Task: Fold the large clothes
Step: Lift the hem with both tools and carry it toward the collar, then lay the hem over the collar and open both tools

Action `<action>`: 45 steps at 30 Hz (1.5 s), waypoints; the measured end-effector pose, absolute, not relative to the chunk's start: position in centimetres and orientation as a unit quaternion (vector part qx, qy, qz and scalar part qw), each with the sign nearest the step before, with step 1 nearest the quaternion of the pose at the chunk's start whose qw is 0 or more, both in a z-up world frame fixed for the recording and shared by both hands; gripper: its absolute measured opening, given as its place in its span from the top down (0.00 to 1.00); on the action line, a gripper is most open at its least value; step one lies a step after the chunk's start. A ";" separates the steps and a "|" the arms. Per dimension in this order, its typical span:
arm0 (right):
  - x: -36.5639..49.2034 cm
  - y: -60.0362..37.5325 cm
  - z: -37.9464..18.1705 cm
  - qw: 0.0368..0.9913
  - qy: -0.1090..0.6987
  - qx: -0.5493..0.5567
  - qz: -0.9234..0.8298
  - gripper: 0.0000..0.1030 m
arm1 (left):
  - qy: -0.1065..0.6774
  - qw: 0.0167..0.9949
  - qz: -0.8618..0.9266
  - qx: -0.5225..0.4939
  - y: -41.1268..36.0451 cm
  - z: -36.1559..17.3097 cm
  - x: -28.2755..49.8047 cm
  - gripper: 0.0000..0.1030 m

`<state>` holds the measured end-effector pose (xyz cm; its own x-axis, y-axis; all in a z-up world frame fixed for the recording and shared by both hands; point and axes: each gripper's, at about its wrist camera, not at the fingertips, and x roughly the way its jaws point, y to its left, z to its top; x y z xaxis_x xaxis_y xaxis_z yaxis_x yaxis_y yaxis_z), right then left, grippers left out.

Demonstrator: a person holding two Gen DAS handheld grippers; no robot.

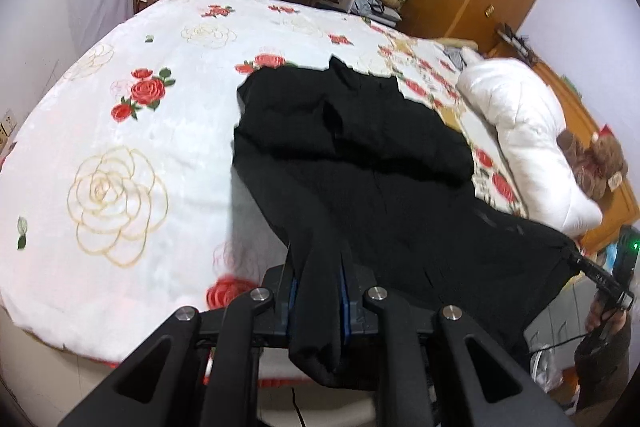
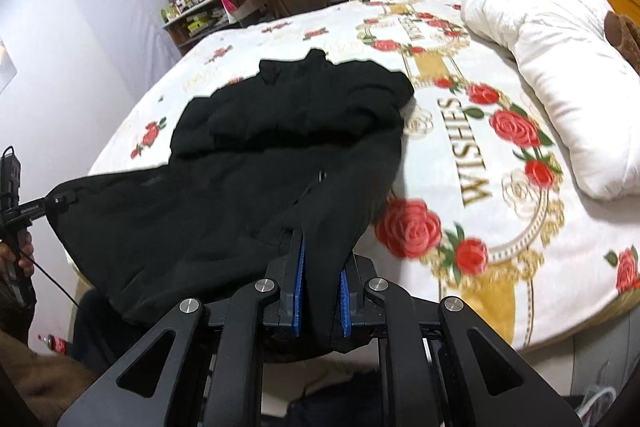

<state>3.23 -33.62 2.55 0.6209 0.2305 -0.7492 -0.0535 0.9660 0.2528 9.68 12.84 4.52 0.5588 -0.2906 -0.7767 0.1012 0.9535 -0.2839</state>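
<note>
- Left gripper (image 1: 319, 301) and right gripper (image 2: 322, 301) each pinch the black garment's (image 2: 288, 147) near hem.
- White duvet (image 2: 560, 67) lies bunched right of the garment, on the rose-print blanket (image 1: 120, 147).

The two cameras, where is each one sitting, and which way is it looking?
Left wrist: sits on the left gripper, looking across the bed toward the shelves; the right gripper shows at its right edge.
Right wrist: sits on the right gripper, looking across the bed toward the window; the left gripper and the hand holding it show at its left edge.
Shared: the black garment, pinched by both grippers, and the white pillow.
</note>
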 end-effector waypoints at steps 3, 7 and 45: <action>5.4 -34.1 3.6 0.898 0.421 0.107 0.075 0.86 | 0.446 0.881 -0.112 -0.116 13.0 5.5 12.0 0.84; 9.2 -35.0 5.2 0.903 0.409 0.115 0.071 0.86 | 0.431 0.887 -0.101 -0.132 13.1 6.7 16.3 0.84; 47.5 -37.3 -5.9 0.837 0.524 0.158 0.009 0.84 | 0.530 0.841 0.000 -0.110 9.3 -6.9 52.6 0.79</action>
<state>47.47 -37.26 -5.88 0.4511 0.1812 -0.8739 0.1503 0.9498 0.2745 52.56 9.35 -6.91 0.4381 -0.1172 -0.8912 -0.1163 0.9757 -0.1855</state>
